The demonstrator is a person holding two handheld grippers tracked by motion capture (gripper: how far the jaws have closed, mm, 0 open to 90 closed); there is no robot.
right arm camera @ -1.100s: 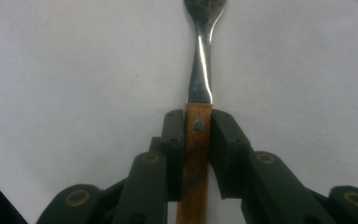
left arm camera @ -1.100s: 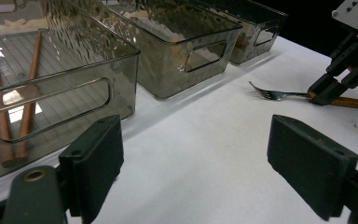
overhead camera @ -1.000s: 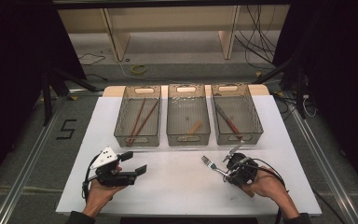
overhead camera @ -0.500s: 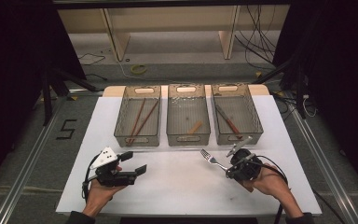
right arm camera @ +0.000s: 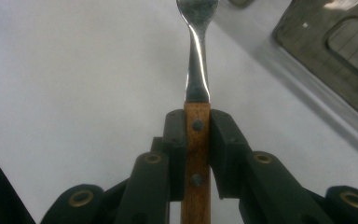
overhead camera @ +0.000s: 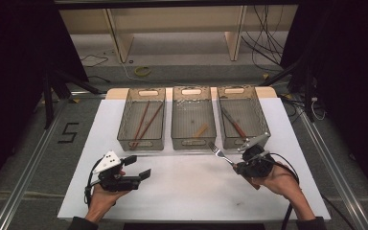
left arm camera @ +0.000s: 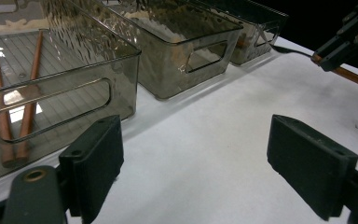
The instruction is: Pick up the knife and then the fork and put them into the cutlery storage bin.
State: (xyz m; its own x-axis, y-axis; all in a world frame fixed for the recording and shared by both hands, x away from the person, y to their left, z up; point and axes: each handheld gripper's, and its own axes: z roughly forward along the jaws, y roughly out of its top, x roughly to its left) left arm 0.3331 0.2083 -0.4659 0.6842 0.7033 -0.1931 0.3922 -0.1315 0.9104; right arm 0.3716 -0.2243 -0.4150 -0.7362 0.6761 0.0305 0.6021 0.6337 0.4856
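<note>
Now right tool (overhead camera: pixel 242 167) low, gripping fork (overhead camera: pixel 219 152).

The high view looks forward and down on the white table (overhead camera: pixel 187 191) from the person's side. The left gripper view sits low, close to the table, facing the three bins (left arm camera: pixel 182 51). The right gripper view looks closely along the fork (right arm camera: pixel 197 70); all share the table.

Dim room – grey floor (overhead camera: pixel 24 143) marked "5", pale wooden shelving (overhead camera: pixel 172 19) behind, loose cables (overhead camera: pixel 268 43) trailing.

Lab, dark curtains (overhead camera: pixel 350 72), loose cables (overhead camera: pixel 263 43)
</note>
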